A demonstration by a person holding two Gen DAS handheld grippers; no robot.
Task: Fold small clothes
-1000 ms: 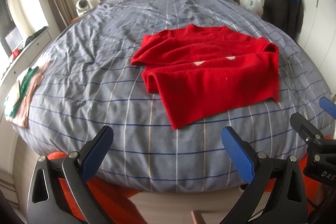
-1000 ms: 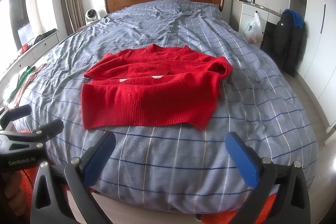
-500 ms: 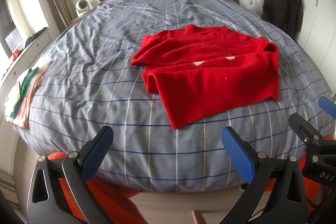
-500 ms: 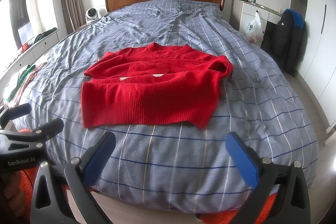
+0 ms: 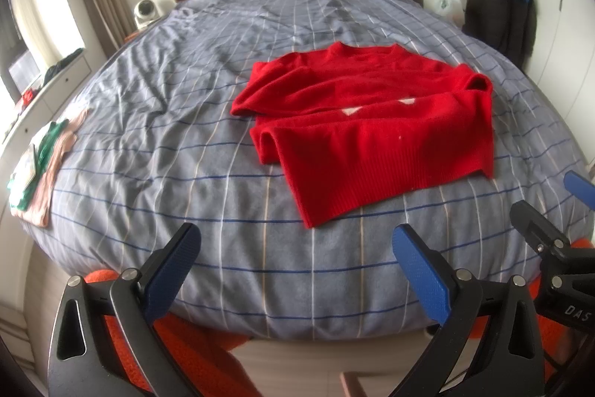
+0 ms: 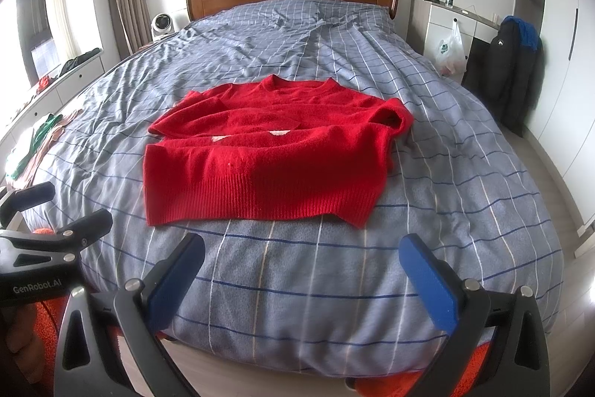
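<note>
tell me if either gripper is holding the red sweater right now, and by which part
Neither. The left gripper and right gripper are both open and empty, short of the red sweater, which lies untouched on the bed.

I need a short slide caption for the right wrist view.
Open right gripper hovers before a red sweater lying on the checked bed.

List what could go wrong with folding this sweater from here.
1. The red sweater lies well ahead of both open grippers, left and right; a long reach may pinch only one layer of the ribbed hem.
2. The sleeves are already folded across the chest; a lift could let them slide loose.
3. The bedspread is wrinkled and soft, so fingers may catch it along with the knit.
</note>
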